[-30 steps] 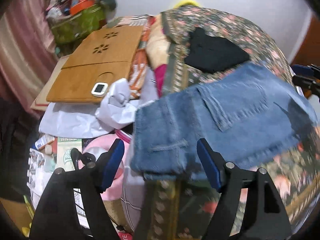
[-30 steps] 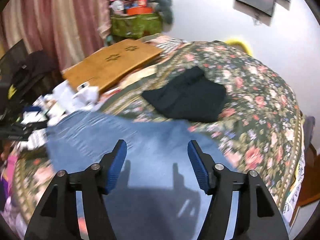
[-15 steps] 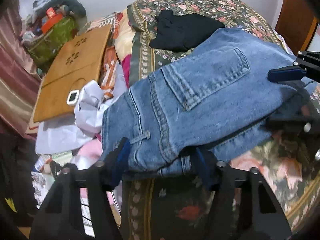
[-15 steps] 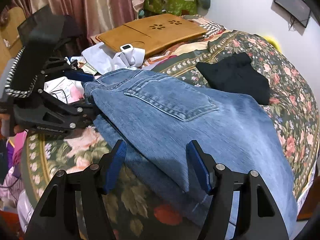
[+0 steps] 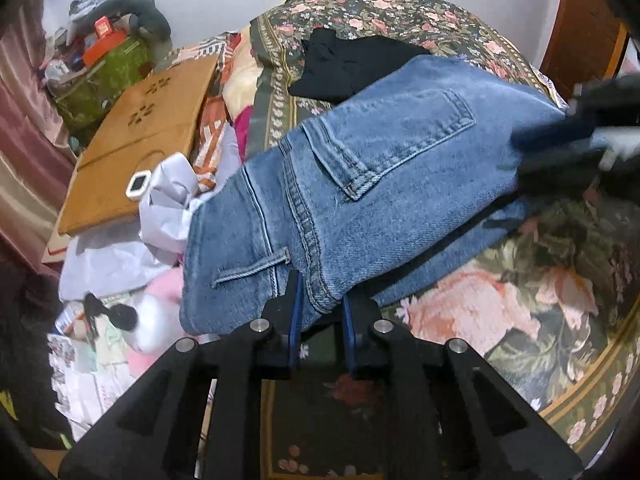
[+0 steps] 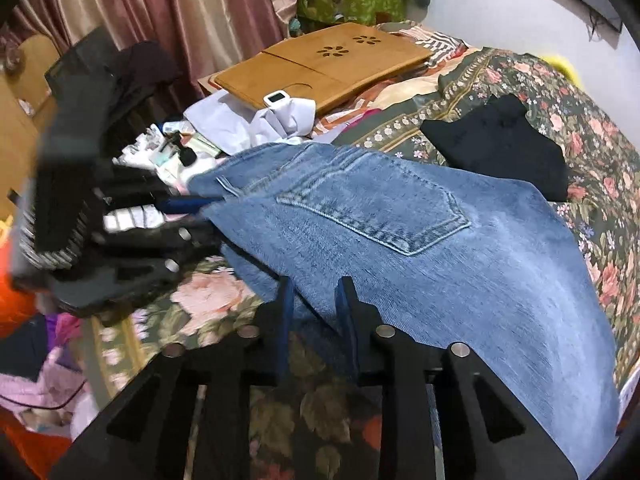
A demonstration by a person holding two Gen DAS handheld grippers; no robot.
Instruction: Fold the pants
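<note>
Blue denim pants lie on a floral bedspread, back pocket up, and also show in the right wrist view. My left gripper is shut on the waistband edge at the centre back seam. My right gripper is shut on the near edge of the denim, below the pocket. Each gripper shows blurred in the other's view: the right one at the far right, the left one at the left.
A folded black garment lies on the bedspread behind the pants. A wooden lap desk with a small white device and white cloth sit at the back left. Clutter fills the bedside.
Both grippers have closed from open onto the pants. The left one moved in to the waistband; the right one moved in to the near denim edge.
</note>
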